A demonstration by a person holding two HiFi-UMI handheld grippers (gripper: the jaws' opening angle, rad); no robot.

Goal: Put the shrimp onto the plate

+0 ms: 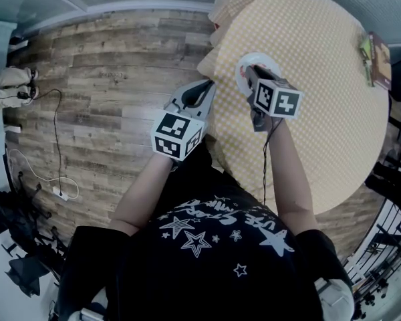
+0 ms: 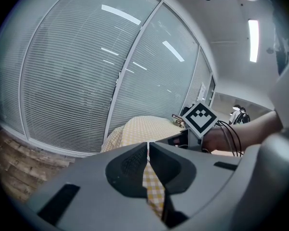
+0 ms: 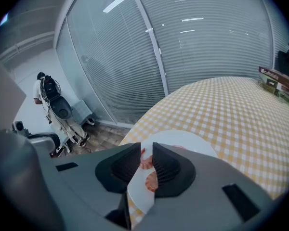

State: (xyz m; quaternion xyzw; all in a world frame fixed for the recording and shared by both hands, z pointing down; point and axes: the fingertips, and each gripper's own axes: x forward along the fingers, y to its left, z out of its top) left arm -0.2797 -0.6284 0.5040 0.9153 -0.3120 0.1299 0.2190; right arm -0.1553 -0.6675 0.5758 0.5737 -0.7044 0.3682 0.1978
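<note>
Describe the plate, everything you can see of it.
The plate is round, plain white and smooth, and looks like ceramic or plastic. It lies flat on the yellow checked tablecloth, near the table's edge. In the head view the right gripper hangs over it and hides much of it. The gripper's jaws are closed on an orange shrimp just above the plate. I cannot tell whether the shrimp already touches the plate. Nothing else shows on the plate.

Cool, even indoor light with a strong fisheye bend.
A ceiling light (image 2: 254,40) glares at upper right, reflections streak the blinds (image 2: 72,81), and the frame corners go black.
</note>
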